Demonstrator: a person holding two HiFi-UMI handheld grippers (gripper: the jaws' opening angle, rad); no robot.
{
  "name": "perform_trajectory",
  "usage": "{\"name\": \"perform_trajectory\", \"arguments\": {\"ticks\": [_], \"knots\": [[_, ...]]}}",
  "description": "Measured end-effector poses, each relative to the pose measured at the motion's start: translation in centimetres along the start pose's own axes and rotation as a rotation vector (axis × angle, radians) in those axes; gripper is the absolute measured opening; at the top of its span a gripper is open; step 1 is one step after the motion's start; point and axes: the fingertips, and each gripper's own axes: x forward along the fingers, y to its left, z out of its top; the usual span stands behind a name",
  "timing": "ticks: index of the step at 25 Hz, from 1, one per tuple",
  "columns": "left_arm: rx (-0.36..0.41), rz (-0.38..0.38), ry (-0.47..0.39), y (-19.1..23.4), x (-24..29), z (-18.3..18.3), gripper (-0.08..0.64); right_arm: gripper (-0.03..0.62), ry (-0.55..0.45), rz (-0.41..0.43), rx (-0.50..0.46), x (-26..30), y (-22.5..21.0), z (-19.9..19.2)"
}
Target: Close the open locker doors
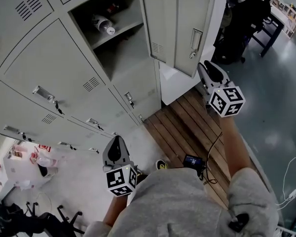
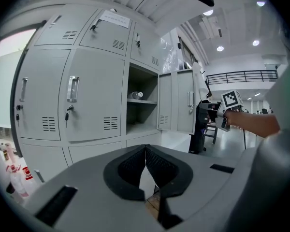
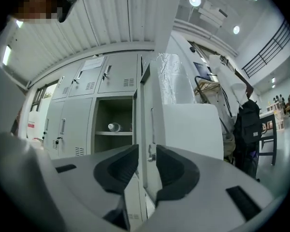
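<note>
One locker point(image 1: 119, 38) stands open, a bottle point(image 1: 103, 24) lying on its shelf. Its grey door point(image 1: 180, 26) swings out to the right, handle point(image 1: 196, 39) on the outer face. My right gripper point(image 1: 203, 66) is level beside the door's lower outer corner; I cannot tell if it touches. In the right gripper view the gripper point(image 3: 146, 151) is open and the door's edge point(image 3: 146, 115) shows in the gap beyond. My left gripper point(image 1: 117, 140) hangs back lower left, shut point(image 2: 145, 150) with nothing in it. The left gripper view also shows the open door point(image 2: 176, 100).
Closed lockers point(image 1: 49, 73) fill the left wall. A white cabinet point(image 1: 187, 85) stands behind the open door. A black bag and chair point(image 1: 241, 26) are at the right. A wooden floor strip point(image 1: 187, 125) bears a small device point(image 1: 193, 160). Bottles point(image 1: 39, 159) sit lower left.
</note>
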Motion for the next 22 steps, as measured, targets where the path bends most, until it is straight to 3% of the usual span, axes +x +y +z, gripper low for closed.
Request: {"name": "perform_trajectory", "arguments": {"ticks": [7,22], "knots": [[0.005,0.011,-0.003,0.4,0.5,-0.1,0.008,0.121,-0.077,0.022,0.04,2.9,-1.9,1.8],[-0.008,0.031,-0.017,1.6,-0.6,0.0,0.008,0.12,-0.035,0.01,0.011,3.3,-1.3,0.9]]}}
